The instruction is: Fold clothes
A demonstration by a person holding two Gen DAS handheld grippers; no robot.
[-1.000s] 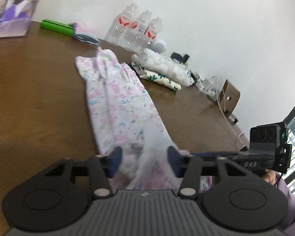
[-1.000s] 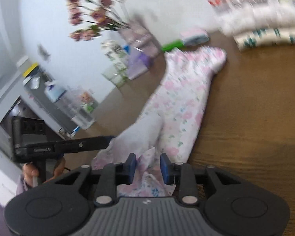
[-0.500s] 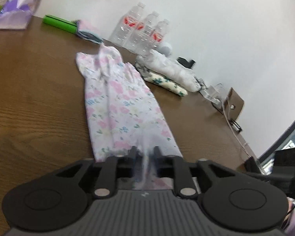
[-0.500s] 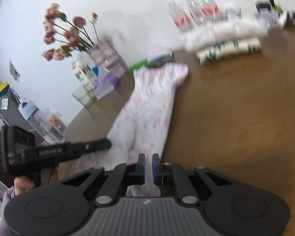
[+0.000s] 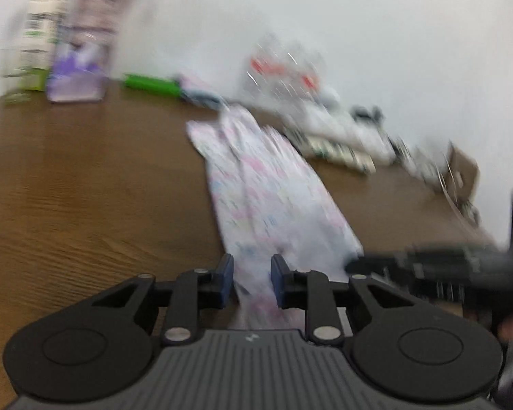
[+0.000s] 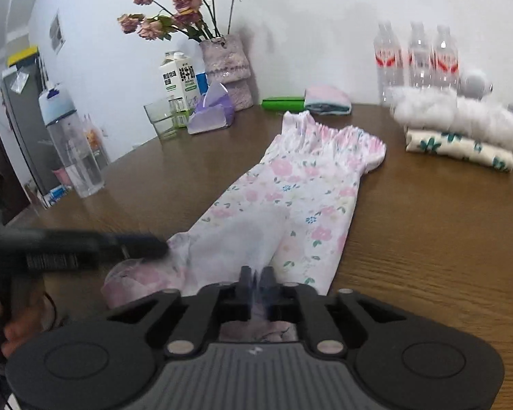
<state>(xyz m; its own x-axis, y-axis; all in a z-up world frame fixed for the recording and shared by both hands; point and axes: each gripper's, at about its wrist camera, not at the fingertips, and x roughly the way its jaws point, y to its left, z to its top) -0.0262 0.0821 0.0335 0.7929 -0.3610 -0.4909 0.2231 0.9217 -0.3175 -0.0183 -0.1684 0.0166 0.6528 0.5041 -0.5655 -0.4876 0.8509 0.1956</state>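
Right wrist view: right gripper point(image 6: 255, 278) has fingers nearly together, pinching the near hem of the floral garment point(image 6: 304, 184), which lies lengthwise mid-desk point(image 6: 427, 225), waistband twd the far edge. Left gripper point(image 5: 252, 278): jaws closing w/ cloth between them; pads look a bit apart from it, pic blurred. Folded clothes point(image 6: 458, 143) sit by the far right edge.

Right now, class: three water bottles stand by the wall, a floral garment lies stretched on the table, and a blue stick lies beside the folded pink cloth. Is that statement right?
Not quite. The stick is green, not blue; the right wrist view shows it clearly. The rest holds: three water bottles stand by the wall, the floral garment lies stretched on the table, and the stick lies beside the folded pink cloth.
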